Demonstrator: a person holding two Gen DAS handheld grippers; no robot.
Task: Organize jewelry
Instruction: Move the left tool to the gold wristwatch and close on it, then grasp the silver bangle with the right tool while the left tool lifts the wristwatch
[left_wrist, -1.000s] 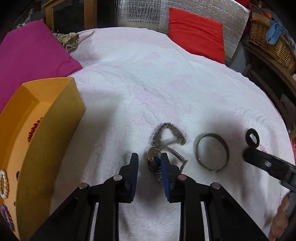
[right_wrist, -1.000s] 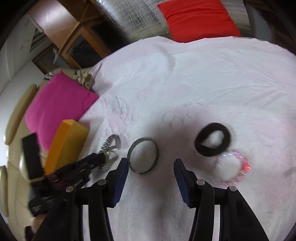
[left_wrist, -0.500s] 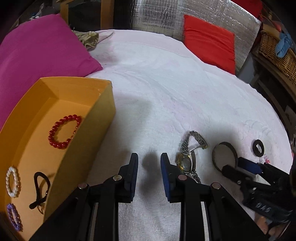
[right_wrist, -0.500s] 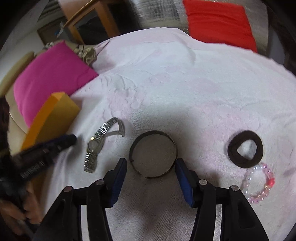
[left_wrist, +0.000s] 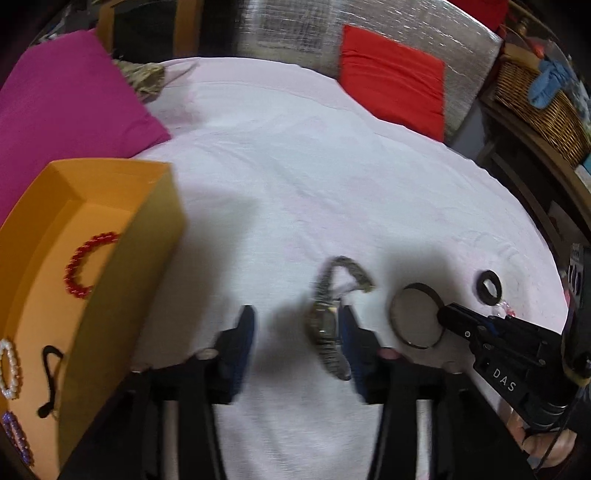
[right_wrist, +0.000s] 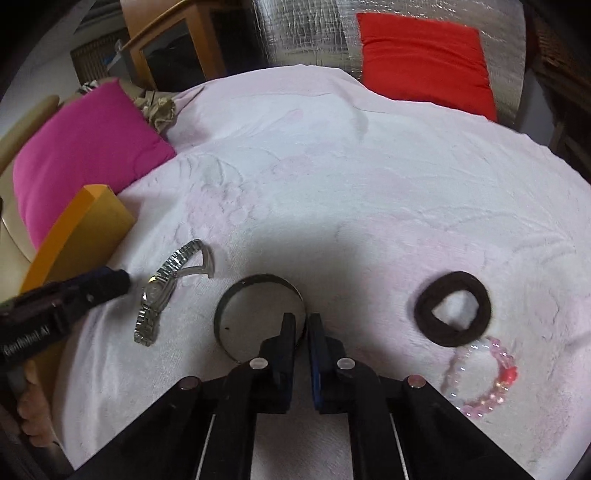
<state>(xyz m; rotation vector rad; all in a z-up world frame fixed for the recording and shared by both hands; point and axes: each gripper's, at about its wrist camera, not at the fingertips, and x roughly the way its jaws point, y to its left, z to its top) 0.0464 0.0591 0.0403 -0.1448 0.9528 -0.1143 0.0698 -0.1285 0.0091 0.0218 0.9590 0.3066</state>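
The right gripper is clamping its two fingers almost together on the near right rim of the dark metal bangle, which is lying flat on the white bedspread directly ahead of its tips. Off to its right, the pink bead bracelet is resting close beside the fingers, and just beyond it the black hair tie is lying, touching or nearly touching the beads. To its left, the silver watch is lying stretched out on the cloth, with the left gripper's tip just beside it.

The left gripper is standing with its fingers wide apart and holding nothing; the watch is lying between them, close against the inside of the right finger. The frame is blurred, so contact cannot be judged. Left of this gripper, the orange box is sitting on the bedspread, holding a red bead bracelet, a white pearl bracelet, a black loop and a purple bead bracelet. Farther away, a magenta pillow is lying beyond the box, and a red cushion is leaning at the far edge.
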